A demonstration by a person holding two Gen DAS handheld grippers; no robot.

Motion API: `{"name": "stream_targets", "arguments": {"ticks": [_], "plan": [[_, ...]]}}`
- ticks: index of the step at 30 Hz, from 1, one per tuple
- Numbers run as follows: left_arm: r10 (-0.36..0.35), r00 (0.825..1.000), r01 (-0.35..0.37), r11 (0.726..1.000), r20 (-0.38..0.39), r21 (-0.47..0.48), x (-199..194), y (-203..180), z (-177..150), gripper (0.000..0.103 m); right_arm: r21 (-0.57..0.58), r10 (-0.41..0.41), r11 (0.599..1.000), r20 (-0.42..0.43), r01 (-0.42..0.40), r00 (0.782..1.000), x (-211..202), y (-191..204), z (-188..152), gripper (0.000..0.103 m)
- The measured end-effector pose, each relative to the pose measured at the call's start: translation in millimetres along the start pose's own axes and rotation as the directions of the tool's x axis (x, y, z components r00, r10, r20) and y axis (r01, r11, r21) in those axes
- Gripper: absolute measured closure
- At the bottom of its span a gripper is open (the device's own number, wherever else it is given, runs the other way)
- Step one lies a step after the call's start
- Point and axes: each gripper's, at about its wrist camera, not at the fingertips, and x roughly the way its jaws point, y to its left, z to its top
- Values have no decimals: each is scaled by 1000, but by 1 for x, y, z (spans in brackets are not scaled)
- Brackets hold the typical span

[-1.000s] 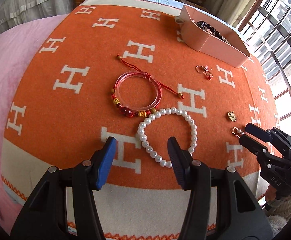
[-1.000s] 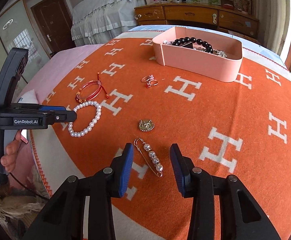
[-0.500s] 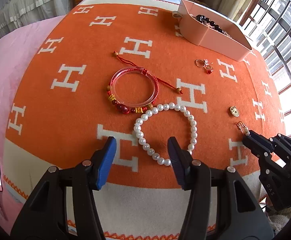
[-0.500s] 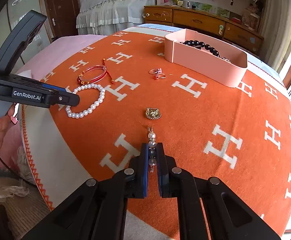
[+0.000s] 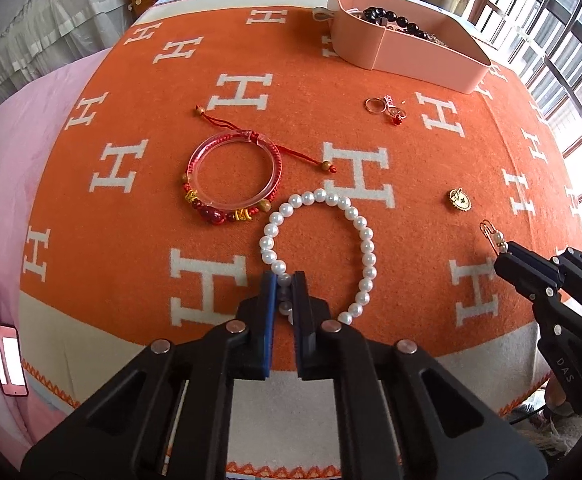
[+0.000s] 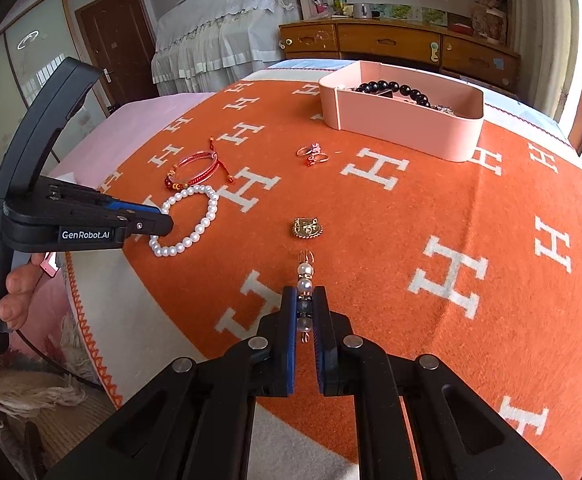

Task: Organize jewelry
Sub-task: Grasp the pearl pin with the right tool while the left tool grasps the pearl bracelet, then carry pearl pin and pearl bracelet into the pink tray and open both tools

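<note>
Both tools moved since the earlier pictures. First they stood wide apart above the jewelry, and then they came down and closed. The left tool (image 5: 285,294) had just been closing, and its blue pads pinched the near side of the pearl bracelet (image 5: 365,240), with a few pearls squeezed between them. The right tool (image 6: 305,312) was pressed together on the pearl pin (image 6: 305,276), which stuck out past the tips.

All of it lay on a bed with an orange blanket (image 5: 291,128). The bracelet was just beside a red bangle (image 5: 231,174). Farther off sat two small rings (image 5: 387,106) and a little gold charm (image 5: 459,200). The pink box (image 6: 407,128) stood at the far end, with black beads already inside it.

I think the bracelet would feel light and floppy. It would hang down like a loop when lifted, and round pearls are smooth, so they could slip out of the pads. A hold across two or three pearls, as it was, looked good. A hard squeeze might hurt the string, so a gentle pinch seemed best.

The pin looked stiff and thin, and also light. The beads in the middle gave the best place to hold, since the bare wire could twist or slide. The soft blanket would not scratch anything that fell.
</note>
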Motion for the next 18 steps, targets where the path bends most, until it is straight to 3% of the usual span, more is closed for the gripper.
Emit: {"name": "stream_targets", "arguments": {"ticks": [4,10,18], "plan": [[-61,998,61,998,1,-36,-2,1,-1,98,30,16,999,11,-16,1000,-4,-7,-3,96],[-137,986,138,990,94,-10,-34,-13,5,98,70,21,997,37,-24,999,-14,-17,0,96],[-222,945,200,973,240,112,-102,-43,38,98,109,-1,994,90,-9,996,-41,-28,25,96]]}}
